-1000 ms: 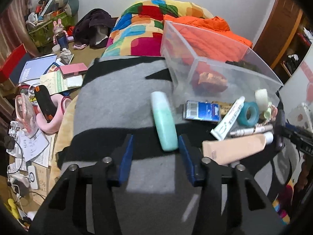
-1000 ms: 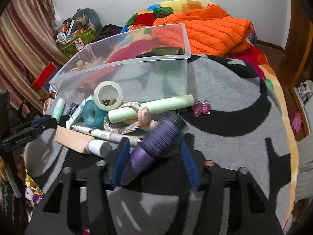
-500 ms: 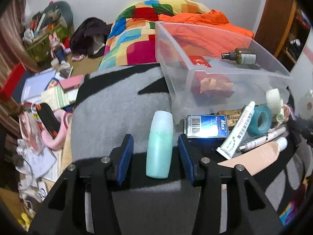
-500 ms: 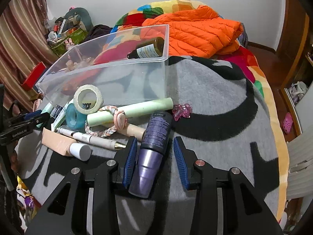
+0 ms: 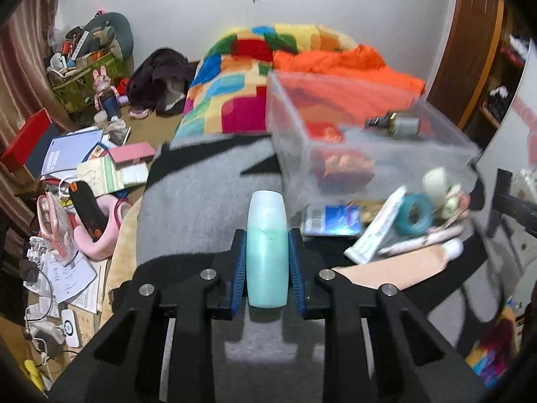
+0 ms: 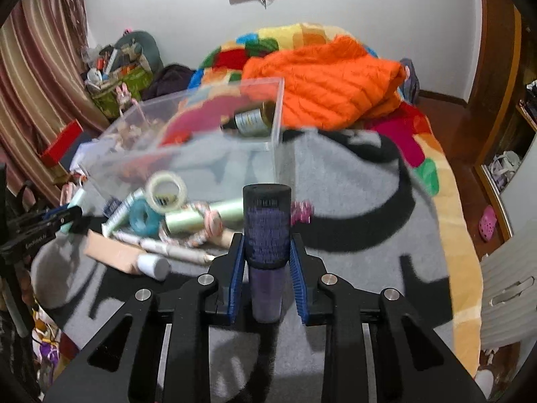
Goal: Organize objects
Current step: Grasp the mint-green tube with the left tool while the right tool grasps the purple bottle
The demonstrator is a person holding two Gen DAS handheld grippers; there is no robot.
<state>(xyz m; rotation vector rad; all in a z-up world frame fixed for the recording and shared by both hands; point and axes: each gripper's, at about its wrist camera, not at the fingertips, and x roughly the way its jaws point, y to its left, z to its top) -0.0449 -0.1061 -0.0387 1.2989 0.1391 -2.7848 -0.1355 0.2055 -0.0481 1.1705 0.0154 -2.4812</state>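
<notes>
My left gripper (image 5: 267, 262) is shut on a pale green bottle (image 5: 267, 245) and holds it above the grey blanket (image 5: 201, 201). My right gripper (image 6: 267, 268) is shut on a purple bottle with a black cap (image 6: 266, 238). A clear plastic bin (image 5: 352, 141) stands ahead, also in the right wrist view (image 6: 188, 141), with a dark glass bottle (image 5: 396, 124) and red packets inside. In front of it lies a pile: a blue box (image 5: 330, 220), a white tube (image 5: 376, 231), a teal tape roll (image 5: 414, 215), a clear tape roll (image 6: 167, 191), a light green tube (image 6: 204, 216).
An orange jacket (image 6: 329, 80) and a colourful quilt (image 5: 235, 94) lie behind the bin. Books, papers and a pink object (image 5: 100, 235) clutter the floor at the left. A pink hair clip (image 6: 302, 211) lies right of the purple bottle.
Both grippers have closed on their bottles and lifted them off the blanket. The bottles now stand straight between the fingers, and both views have tilted up.
</notes>
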